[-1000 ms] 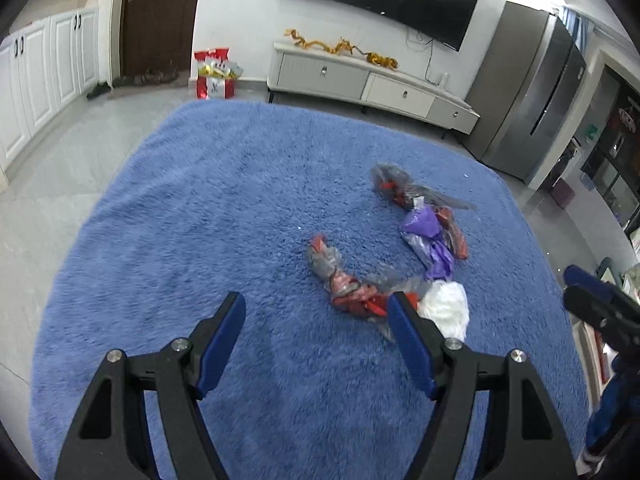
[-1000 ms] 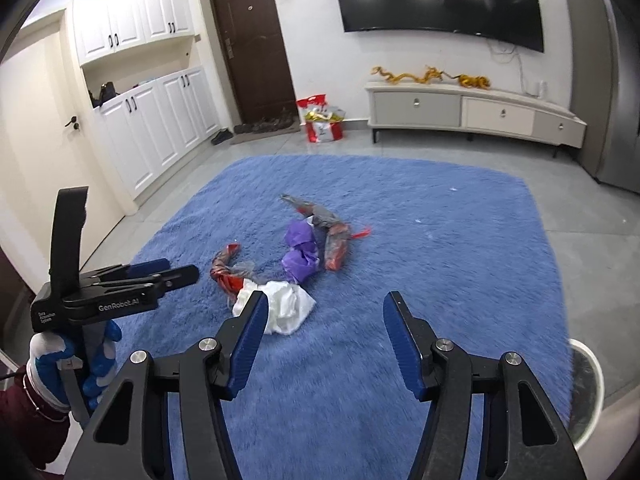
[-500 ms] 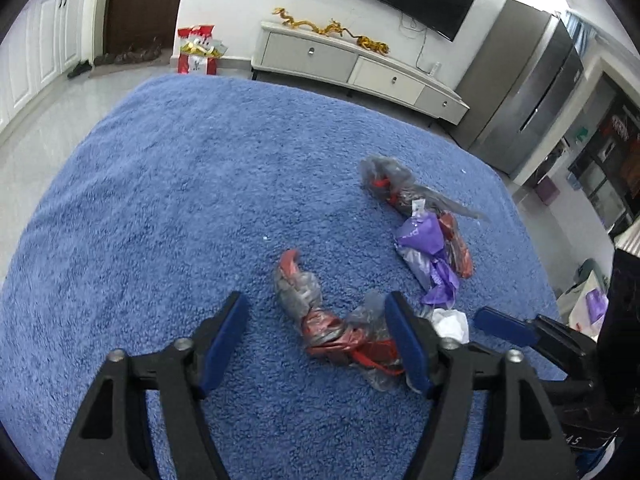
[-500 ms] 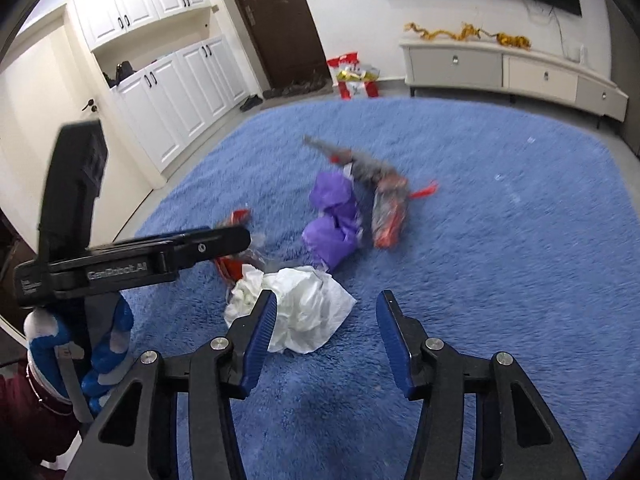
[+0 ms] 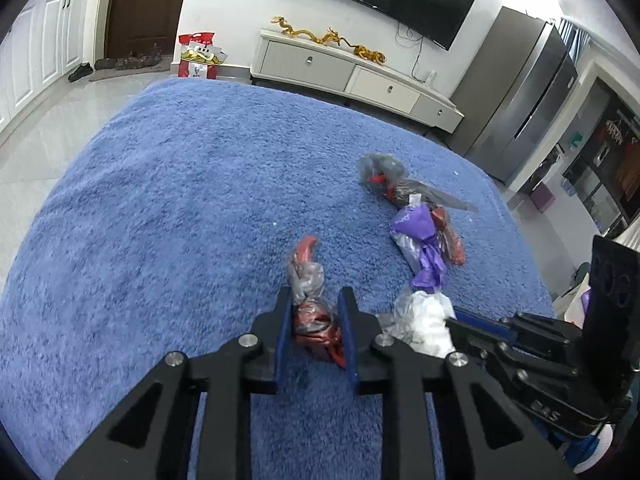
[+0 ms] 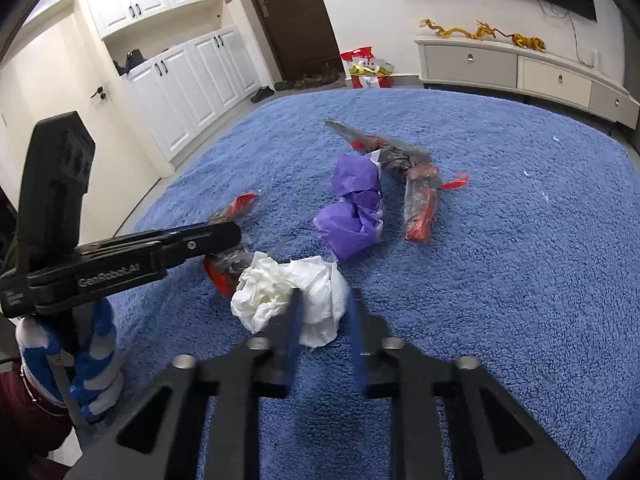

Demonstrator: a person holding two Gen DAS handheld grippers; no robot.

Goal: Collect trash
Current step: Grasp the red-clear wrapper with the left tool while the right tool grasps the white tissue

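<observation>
Right wrist view: four trash bundles on the rug (image 6: 500, 280); "GenRobot.AI" marks the left hand-held gripper (image 5: 314, 320), pinching a red wrapper (image 5: 316, 328); the right hand-held gripper (image 6: 323, 322), just closing, pinches white tissue (image 6: 320, 296).

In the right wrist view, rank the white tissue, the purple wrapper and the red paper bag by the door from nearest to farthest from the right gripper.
1. White tissue, between the right gripper's jaws.
2. Purple wrapper, mid-rug, just beyond the tissue.
3. Red paper bag, far off on the floor near the door.
</observation>
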